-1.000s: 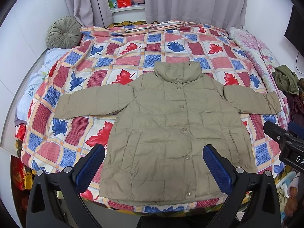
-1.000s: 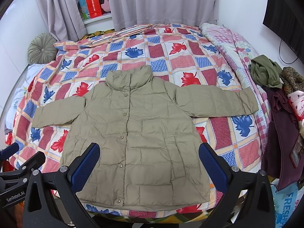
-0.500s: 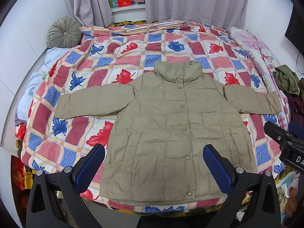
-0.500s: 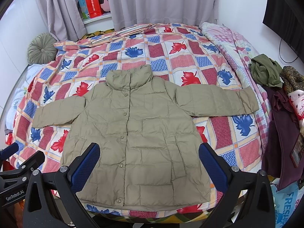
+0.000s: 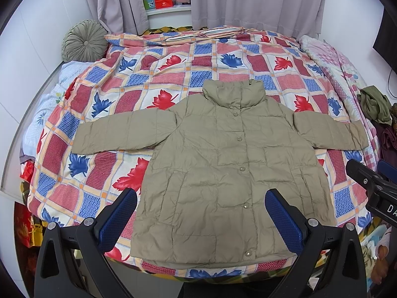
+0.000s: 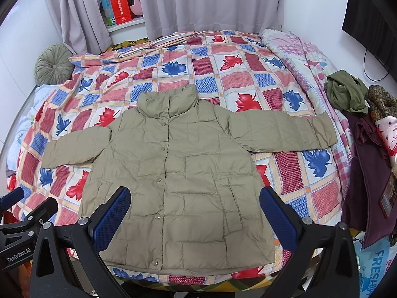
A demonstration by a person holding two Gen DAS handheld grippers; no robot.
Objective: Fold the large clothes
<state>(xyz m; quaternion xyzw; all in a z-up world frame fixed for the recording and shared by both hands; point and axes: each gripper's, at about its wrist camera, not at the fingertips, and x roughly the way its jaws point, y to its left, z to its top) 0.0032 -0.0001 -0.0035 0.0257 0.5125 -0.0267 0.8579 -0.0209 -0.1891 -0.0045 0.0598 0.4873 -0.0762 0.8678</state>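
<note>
Bed (image 5: 173,57), patchwork leaf quilt, curtains behind. We logged, left to right: left gripper (image 5: 201,221), jaws apart, empty; khaki padded jacket (image 5: 230,164), flat, buttoned, sleeves spread, no fold made; right gripper (image 6: 194,219), jaws apart, empty. We judged all folding outstanding.

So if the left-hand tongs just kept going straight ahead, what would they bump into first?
Most likely the khaki jacket spread flat on the bed. The left tongs are open, empty and aimed at its lower front, with nothing between. Depth is hard to judge in this fisheye view.
</note>
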